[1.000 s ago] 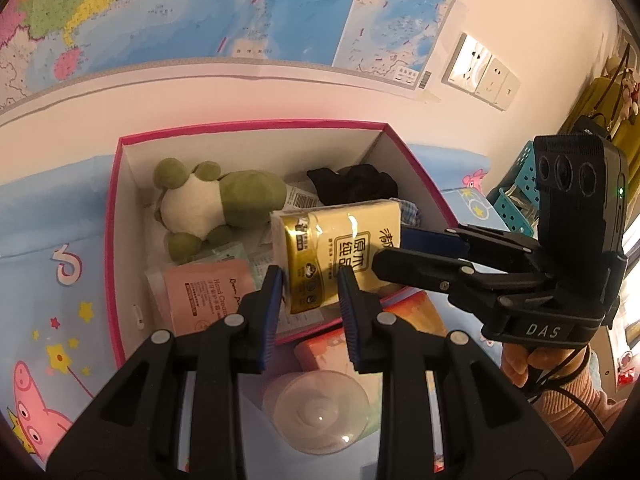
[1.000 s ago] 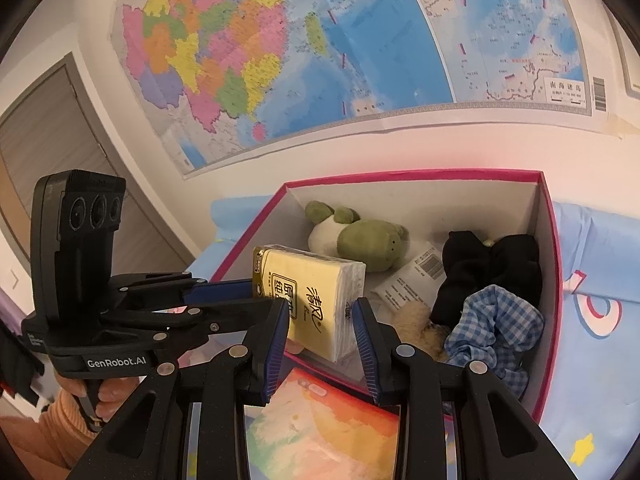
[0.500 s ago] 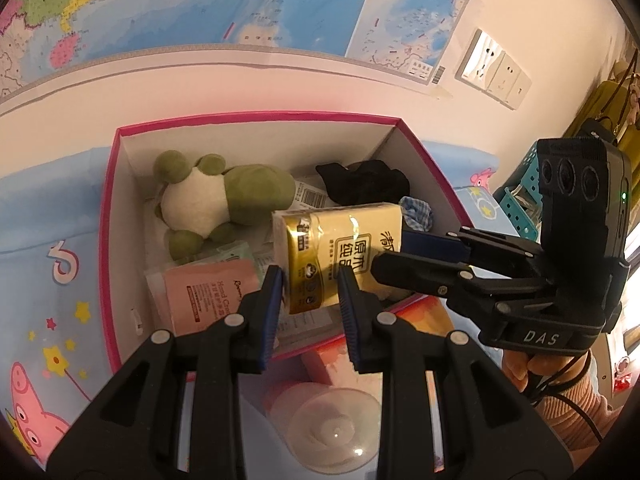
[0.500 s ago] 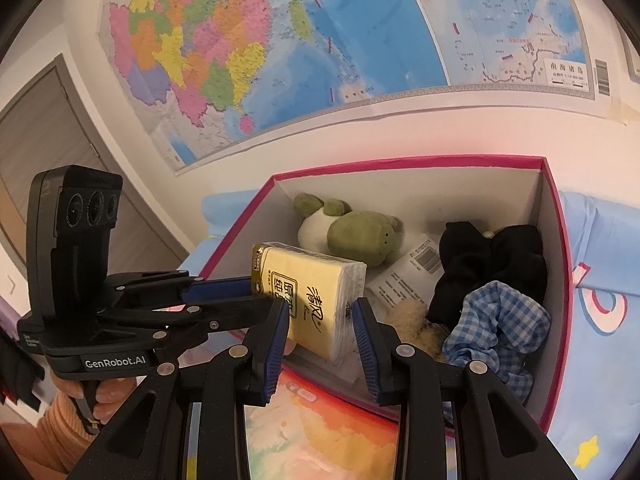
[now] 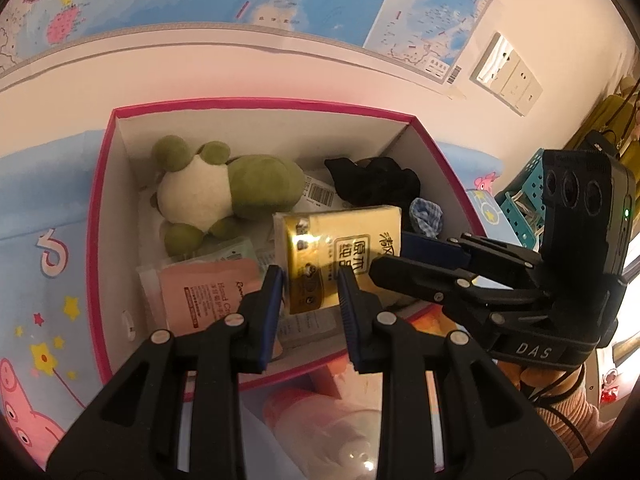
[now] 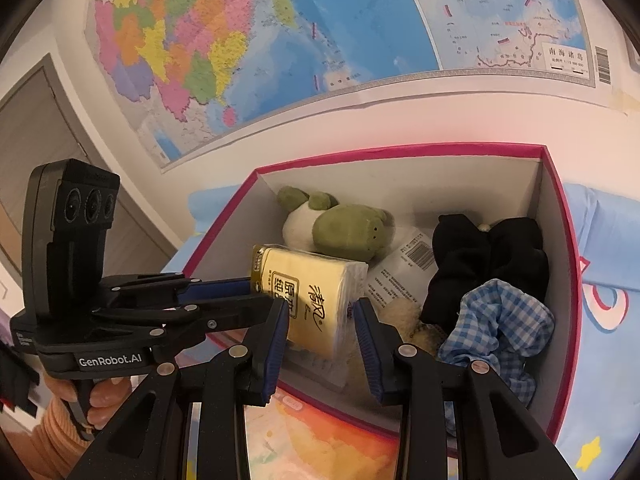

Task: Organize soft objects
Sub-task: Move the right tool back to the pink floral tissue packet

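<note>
Holding tissue pack (image 5: 340, 256) over box (image 5: 96, 248) — both grippers

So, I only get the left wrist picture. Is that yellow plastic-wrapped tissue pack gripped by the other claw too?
Observer: Yes. The right wrist view shows the right gripper closed on one end of the yellow plastic-wrapped tissue pack, above the pink-rimmed cardboard box.
Operator: What's the scrap of blue check behind the pack?
Observer: A crumpled blue-and-white checked cloth, far bigger than your view shows. It lies against the black fabric bundle by the box's right wall.
Operator: Is there anything under the pack?
Observer: A beige fluffy thing lies below its end, partly hidden. I can't tell what it is.
</note>
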Tool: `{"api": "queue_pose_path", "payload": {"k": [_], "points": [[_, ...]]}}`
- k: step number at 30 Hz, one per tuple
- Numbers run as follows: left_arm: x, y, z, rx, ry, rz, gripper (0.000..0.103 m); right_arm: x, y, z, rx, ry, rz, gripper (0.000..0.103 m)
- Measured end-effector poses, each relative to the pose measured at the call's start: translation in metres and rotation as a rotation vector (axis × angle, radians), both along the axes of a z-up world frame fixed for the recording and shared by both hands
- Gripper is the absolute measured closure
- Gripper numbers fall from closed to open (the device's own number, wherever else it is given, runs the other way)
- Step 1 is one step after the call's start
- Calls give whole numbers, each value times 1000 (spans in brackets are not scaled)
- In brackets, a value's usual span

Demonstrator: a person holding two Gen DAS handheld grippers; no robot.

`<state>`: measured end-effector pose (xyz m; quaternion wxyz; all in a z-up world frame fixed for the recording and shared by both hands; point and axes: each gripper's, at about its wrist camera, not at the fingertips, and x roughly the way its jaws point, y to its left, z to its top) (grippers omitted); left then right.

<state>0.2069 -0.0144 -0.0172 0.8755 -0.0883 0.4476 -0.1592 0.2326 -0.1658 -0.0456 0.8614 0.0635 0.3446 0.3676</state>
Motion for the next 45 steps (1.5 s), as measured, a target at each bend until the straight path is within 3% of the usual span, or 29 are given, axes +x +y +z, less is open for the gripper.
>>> {"api": "queue_pose_path", "payload": {"k": [6,10,24,27,31,38,45], "points": [[0,9,0,-27,0,31,73,1,-5,0,15,1,-15,67],[-11,12,6,-14,-42,42,73,-3,-9,-1,19,-1,-13,67],[-81,19,23,19,-182,31,72,-37,-24,7,23,-47,16,67],[-101,19,24,30,-209,11,66,-56,-33,11,23,-71,36,66],[-127,16,21,57,-236,-13,57,-85,-45,13,22,-100,87,56],[-157,6,-8,53,-166,-56,57,-127,-56,-10,-6,-62,158,52],[-176,-4,-38,13,-72,-90,57,-151,-62,-58,-55,78,200,52]]}}
